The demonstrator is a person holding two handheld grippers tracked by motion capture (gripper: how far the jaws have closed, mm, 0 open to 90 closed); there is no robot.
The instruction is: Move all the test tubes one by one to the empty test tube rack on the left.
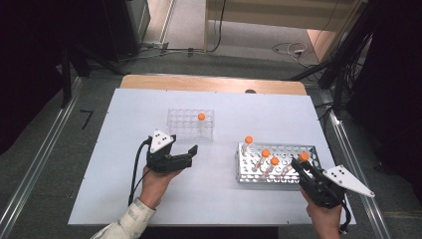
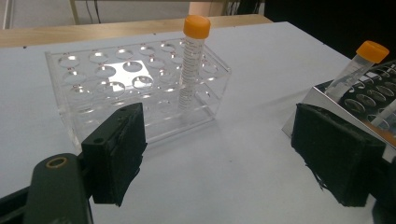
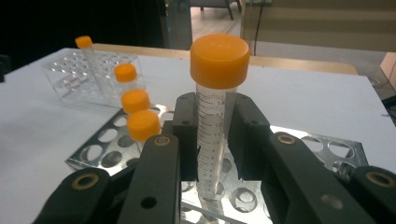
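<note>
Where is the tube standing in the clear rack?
The lone orange-capped tube stands upright near the clear rack's right end, just beyond the open left gripper.

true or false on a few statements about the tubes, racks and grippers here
1. The right hand-held gripper is shut on an orange-capped tube. True.
2. The clear rack holds three tubes. False: it holds one.
3. The left hand-held gripper is open and holds nothing. True.
4. The metal rack lies left of the clear rack in the high view. False: it lies to the right.
</note>
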